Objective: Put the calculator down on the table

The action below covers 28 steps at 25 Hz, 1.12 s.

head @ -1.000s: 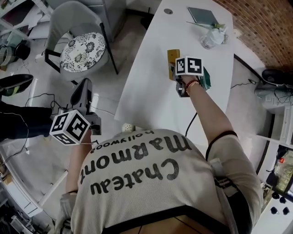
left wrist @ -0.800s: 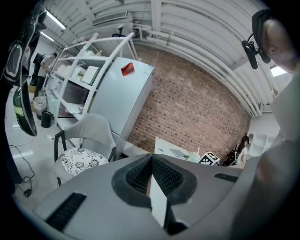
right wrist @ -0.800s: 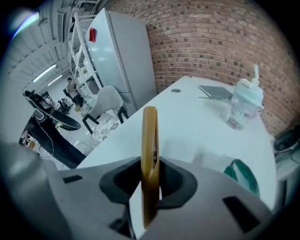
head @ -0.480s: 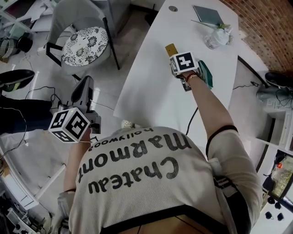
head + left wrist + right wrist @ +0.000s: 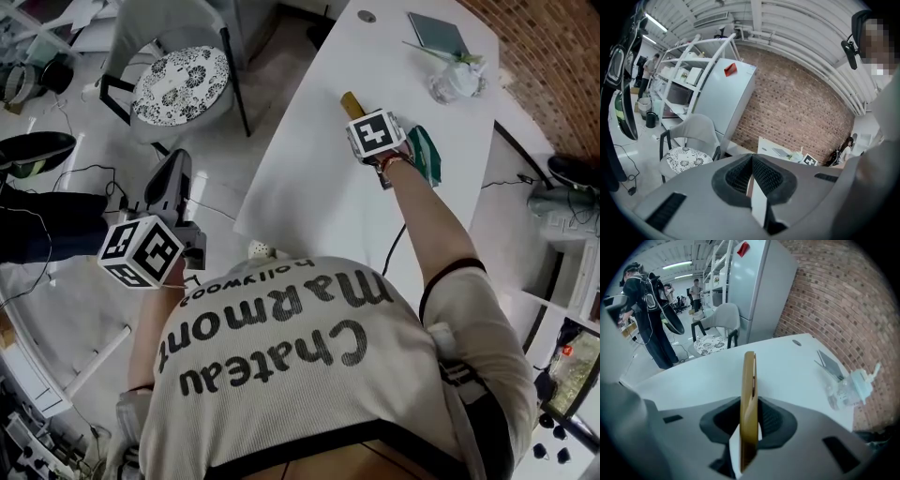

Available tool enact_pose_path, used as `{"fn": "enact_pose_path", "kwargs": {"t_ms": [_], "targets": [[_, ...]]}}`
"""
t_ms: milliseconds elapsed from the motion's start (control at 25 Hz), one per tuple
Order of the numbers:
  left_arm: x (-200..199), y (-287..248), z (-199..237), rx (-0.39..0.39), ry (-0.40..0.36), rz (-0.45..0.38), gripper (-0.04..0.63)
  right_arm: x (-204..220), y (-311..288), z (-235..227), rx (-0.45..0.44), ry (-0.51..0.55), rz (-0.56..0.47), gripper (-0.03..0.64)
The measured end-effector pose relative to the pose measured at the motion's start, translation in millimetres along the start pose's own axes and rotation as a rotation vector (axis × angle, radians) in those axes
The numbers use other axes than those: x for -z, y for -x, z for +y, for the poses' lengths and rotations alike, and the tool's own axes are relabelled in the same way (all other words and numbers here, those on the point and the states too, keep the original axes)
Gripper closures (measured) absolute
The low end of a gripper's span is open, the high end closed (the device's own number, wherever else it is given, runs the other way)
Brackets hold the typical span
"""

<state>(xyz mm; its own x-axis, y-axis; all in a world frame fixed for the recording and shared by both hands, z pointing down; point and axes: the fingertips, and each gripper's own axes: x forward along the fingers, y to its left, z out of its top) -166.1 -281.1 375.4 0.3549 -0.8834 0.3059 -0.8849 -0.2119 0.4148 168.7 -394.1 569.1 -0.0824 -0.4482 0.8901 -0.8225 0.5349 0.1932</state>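
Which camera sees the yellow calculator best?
The right gripper view: the yellow calculator stands edge-on, clamped in the right gripper's jaws. The head view shows only its tip. In the left gripper view it's too small to see.

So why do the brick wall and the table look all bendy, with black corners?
Right gripper view: its wide-angle lens curves the red brick wall and the white table and darkens the corners; the thin yellow calculator looks soft up close. Left gripper view: same bending, same dark corners. Head view: straighter, evenly lit.
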Motion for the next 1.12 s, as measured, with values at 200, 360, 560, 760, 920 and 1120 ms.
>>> {"fn": "enact_pose_path", "kwargs": {"t_ms": [200, 360, 560, 760, 920, 1120], "targets": [[-1, 3, 0, 0.005, 0.0, -0.007, 0.594, 0, 1, 2, 0.042, 0.05, -0.019, 0.523], [-3, 6, 0, 0.004, 0.002, -0.016, 0.594, -1, 1, 4, 0.057, 0.065, -0.029, 0.523], [-2, 8, 4, 0.001, 0.008, -0.017, 0.594, -2, 1, 6, 0.074, 0.076, -0.035, 0.522], [-1, 8, 3, 0.001, 0.015, -0.021, 0.594, -1, 2, 8, 0.099, 0.09, -0.038, 0.518], [-2, 9, 5, -0.001, 0.017, -0.025, 0.594, 0, 2, 11, 0.11, 0.094, -0.036, 0.512], [0, 10, 8, 0.001, 0.028, -0.022, 0.594, 2, 3, 15, 0.117, 0.104, -0.037, 0.505]]}}
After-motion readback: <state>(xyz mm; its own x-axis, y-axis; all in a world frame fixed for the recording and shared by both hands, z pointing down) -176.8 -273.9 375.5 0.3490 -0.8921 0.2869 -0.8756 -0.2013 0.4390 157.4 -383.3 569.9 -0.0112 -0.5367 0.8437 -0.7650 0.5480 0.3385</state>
